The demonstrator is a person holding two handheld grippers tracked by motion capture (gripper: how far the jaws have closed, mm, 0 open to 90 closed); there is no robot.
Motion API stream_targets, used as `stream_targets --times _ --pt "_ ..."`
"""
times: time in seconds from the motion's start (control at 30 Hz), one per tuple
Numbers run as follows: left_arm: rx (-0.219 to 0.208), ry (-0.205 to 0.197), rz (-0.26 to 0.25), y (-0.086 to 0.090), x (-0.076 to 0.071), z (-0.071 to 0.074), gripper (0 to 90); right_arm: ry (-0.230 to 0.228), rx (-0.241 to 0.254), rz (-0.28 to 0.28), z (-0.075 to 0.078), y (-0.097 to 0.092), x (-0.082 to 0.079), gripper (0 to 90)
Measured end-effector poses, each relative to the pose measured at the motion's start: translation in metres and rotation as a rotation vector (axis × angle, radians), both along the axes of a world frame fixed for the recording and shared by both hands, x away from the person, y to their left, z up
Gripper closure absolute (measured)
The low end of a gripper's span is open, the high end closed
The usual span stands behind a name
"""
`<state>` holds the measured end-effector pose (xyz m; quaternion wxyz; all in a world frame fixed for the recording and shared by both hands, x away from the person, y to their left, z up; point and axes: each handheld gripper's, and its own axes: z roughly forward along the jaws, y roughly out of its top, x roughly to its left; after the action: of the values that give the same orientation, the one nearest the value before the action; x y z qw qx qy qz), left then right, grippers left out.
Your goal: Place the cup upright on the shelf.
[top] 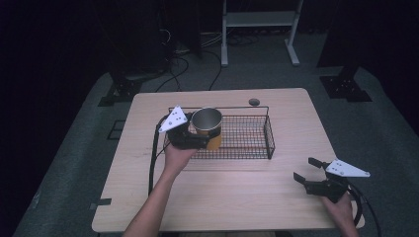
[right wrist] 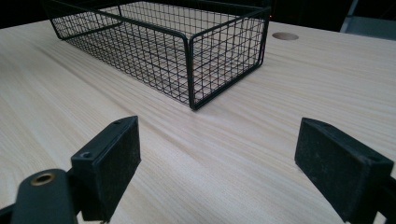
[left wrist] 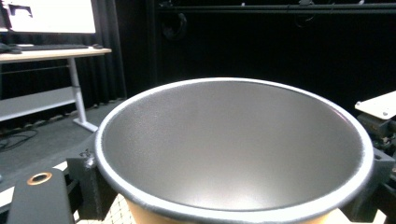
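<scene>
**Left claw clamped on metal cup over wire basket**

Left claw [top: 203, 140] clenched around a cup [top: 206, 127], jaws pressed to either side of its body just below the rim. Cup upright, round, wide-mouthed; dull grey metal inside with a pale rolled rim, orange-tan on the outside wall. Held at the left end of the black wire basket [top: 257, 148], over or just within that end; whether its base touches the mesh cannot be told. Seen from the left claw's own camera as a broad grey bowl [left wrist: 233, 144] right in front of the lens, between the two jaws. Right claw [top: 309, 173] released, jaws spread wide, empty, low over the light wooden worktop [top: 237, 197] near its right front corner, well apart from basket [right wrist: 187, 51] and cup.
</scene>
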<state>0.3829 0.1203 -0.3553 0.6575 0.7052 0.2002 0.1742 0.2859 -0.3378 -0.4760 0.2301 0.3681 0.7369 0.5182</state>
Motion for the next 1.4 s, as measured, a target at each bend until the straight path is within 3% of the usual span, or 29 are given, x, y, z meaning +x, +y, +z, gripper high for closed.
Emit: stream_targets --times 0.23,0.5,0.83,1.1,1.27,1.4 --pt "0.028 0.0 -0.043 -0.005 0.02 0.004 12.2 0.001 0.002 0.001 0.0 0.0 0.0 13.2" --pt "0.004 -0.001 -0.066 -0.007 0.037 0.006 12.1 0.001 0.002 0.003 0.0 0.0 0.0 13.2" --pt "0.031 0.022 -0.088 -0.003 0.061 0.002 12.1 -0.001 0.002 0.006 0.0 -0.001 0.0 13.2" --pt "0.019 0.03 -0.14 -0.005 0.078 -0.009 12.1 -0.004 0.004 0.003 0.0 -0.001 0.001 13.2" --pt "0.085 0.034 -0.138 -0.008 0.085 -0.018 12.1 -0.001 0.009 0.004 0.0 -0.001 0.0 13.2" --pt "0.081 0.06 -0.144 -0.008 0.089 -0.025 12.0 -0.001 0.007 0.004 0.0 -0.001 0.0 13.2"
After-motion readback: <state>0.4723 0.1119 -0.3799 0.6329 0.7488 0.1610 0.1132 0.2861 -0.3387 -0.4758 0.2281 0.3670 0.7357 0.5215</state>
